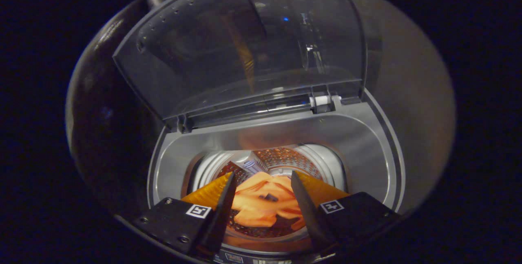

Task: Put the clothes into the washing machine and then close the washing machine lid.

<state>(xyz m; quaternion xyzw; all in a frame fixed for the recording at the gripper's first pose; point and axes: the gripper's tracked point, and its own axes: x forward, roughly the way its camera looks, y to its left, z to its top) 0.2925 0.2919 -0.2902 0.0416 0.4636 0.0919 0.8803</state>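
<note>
- We start with the surroundings: the booth is dark, and past the machine on both sides of the frame we can make out only dim wall.
- At the left of the frame, the grey top deck of the washing machine [171, 162] curves round the tub opening, sitting in the lower middle of the picture.
- Across the upper middle, the translucent lid [244, 47] stands raised on its hinge [324, 101], tilted back away from us, so the closing step is not yet done.
- In the lower centre, we see an orange garment [265, 202] lying crumpled at the bottom of the perforated drum [285, 160], which suggests to us that the loading part is finished, at least for this piece.
- At the bottom of the frame, the gripper [263, 198] hovers over the tub mouth with its fingers spread apart and nothing between them; the garment shows through the gap, well below.
- We judge that what is left is to reach for the lid's upper edge and bring it down over the tub.
</note>
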